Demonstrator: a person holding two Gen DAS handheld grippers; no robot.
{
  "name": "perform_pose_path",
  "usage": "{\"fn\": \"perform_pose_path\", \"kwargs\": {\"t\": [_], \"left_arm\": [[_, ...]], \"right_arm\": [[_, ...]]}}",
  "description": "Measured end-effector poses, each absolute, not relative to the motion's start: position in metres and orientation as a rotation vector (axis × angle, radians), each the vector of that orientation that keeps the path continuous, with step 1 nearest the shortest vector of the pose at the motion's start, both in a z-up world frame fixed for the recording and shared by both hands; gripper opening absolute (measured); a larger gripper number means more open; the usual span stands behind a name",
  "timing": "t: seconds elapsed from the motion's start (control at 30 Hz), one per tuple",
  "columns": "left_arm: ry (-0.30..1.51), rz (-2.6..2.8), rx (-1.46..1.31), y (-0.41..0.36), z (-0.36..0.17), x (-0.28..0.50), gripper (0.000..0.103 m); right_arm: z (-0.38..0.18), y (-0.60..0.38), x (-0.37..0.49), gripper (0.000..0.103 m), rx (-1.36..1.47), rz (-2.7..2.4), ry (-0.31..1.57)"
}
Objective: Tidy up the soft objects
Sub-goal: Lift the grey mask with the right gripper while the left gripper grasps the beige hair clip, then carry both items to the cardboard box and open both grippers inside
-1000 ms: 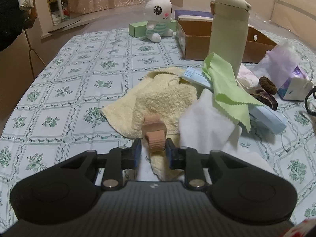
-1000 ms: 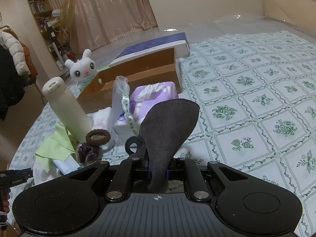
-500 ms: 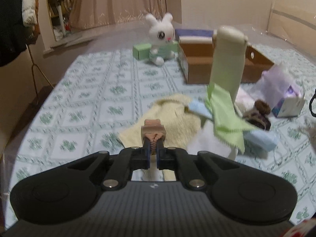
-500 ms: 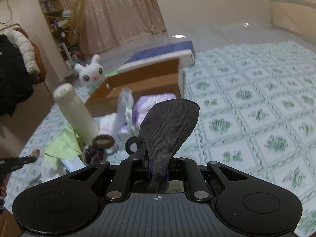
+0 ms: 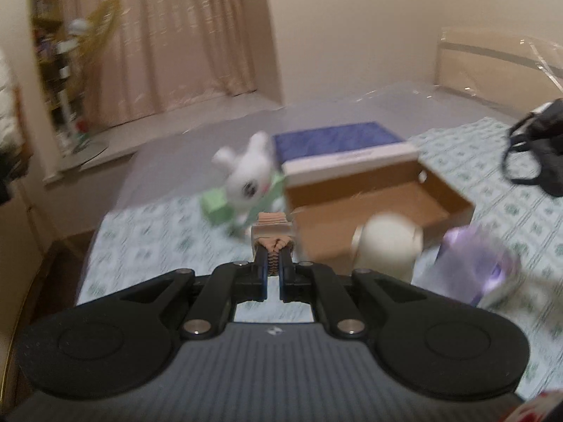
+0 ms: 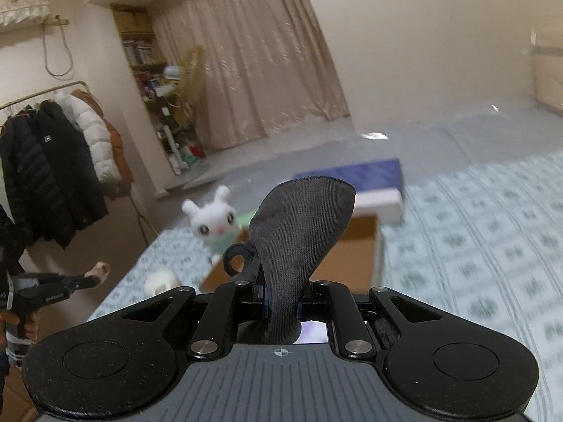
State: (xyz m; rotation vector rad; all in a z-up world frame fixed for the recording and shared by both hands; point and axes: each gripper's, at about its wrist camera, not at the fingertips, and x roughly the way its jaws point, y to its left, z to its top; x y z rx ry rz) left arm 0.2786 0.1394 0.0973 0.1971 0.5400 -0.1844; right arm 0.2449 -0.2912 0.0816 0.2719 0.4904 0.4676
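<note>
My left gripper (image 5: pixel 272 269) is shut on a small peach ribbed soft piece (image 5: pixel 272 225), held in the air short of the open cardboard box (image 5: pixel 327 242). In the right wrist view the left gripper (image 6: pixel 89 281) shows at the left edge with the peach piece (image 6: pixel 101 268) at its tip. My right gripper (image 6: pixel 281 302) is shut on a dark grey fabric piece (image 6: pixel 302 232) with a small loop, standing up between the fingers before the box (image 6: pixel 355 249). That dark fabric (image 5: pixel 542 154) also shows at the right edge of the left wrist view.
A white bunny plush (image 5: pixel 246 179) sits by a green box (image 5: pixel 218 207) left of the cardboard box. A blue lid (image 5: pixel 334 140) lies behind the box. A cream bottle (image 5: pixel 385 246) and a purple tissue pack (image 5: pixel 482 263) stand near it. Coats (image 6: pixel 52 161) hang at the left.
My left gripper has shut on the peach piece and lifted it off the yellow towel. Both grippers have risen, and the box and bunny now sit closer ahead.
</note>
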Motion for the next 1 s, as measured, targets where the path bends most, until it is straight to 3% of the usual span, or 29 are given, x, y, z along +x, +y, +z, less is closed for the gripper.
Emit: {"fn": "perform_pose_path", "kwargs": {"t": [0.3,0.73,0.9,0.93,1.0], "left_arm": [[0.660,-0.364,0.210,0.076,0.110,0.404,0.005],[0.885,-0.468,0.266,0.035,0.032,0.532,0.007],[0.884,-0.471,0.287,0.029,0.011,0.549,0.027],[0.883,-0.470,0.294,0.027,0.008,0.551,0.038],[0.880,-0.473,0.307,0.026,0.002,0.554,0.041]], "right_arm": [[0.084,-0.239,0.371,0.013,0.241,0.516,0.547],[0.019,-0.189,0.499,0.013,0.136,0.505,0.743],[-0.003,-0.182,0.520,0.014,0.109,0.515,0.783],[-0.006,-0.180,0.523,0.020,0.109,0.515,0.793],[-0.010,-0.177,0.528,0.041,0.108,0.509,0.796]]}}
